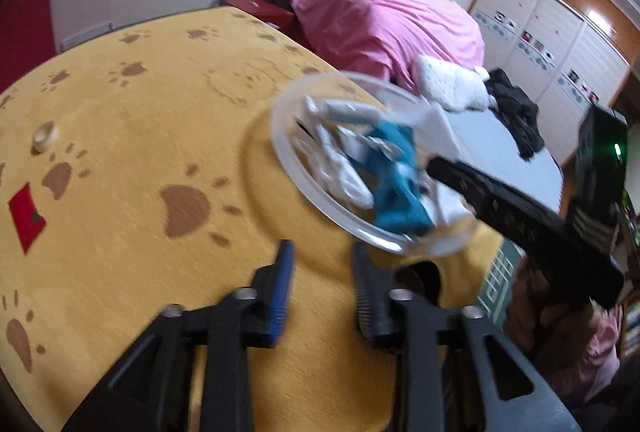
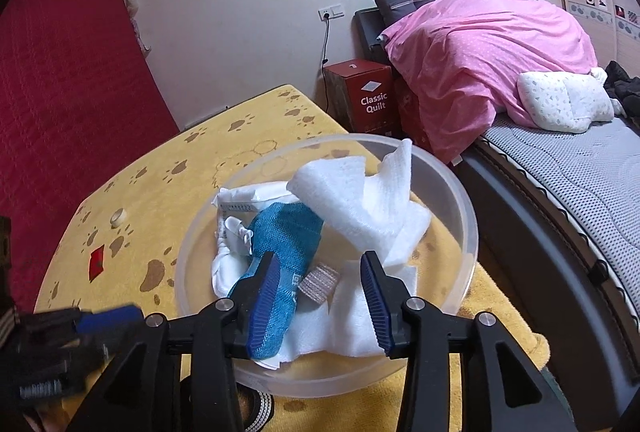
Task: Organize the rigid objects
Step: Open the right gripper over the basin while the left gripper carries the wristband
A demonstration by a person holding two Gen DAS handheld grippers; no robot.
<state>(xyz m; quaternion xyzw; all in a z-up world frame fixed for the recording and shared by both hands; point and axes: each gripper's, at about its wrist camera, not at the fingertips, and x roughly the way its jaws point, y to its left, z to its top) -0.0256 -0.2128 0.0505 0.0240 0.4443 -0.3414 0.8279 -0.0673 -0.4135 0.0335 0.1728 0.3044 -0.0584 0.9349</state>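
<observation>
A clear plastic bowl (image 2: 460, 192) stands on the yellow paw-print tablecloth (image 2: 168, 168). It holds a teal sock (image 2: 288, 232), white cloths (image 2: 360, 200), white packets (image 1: 340, 176) and a small pinkish woven roll (image 2: 320, 284). My right gripper (image 2: 320, 268) is open, hovering over the bowl's near side with the roll between its fingers, apart from them. My left gripper (image 1: 322, 252) is open and empty, just left of the bowl (image 1: 288, 160). A small wooden ring (image 1: 45, 137) and a red flag card (image 1: 26, 217) lie on the cloth to the left.
A bed with a pink quilt (image 2: 480, 48) and grey mattress (image 2: 580, 168) stands close to the table's right. A red "Classic Quilt" box (image 2: 368, 96) sits by the wall. A red mattress (image 2: 68, 80) leans at left.
</observation>
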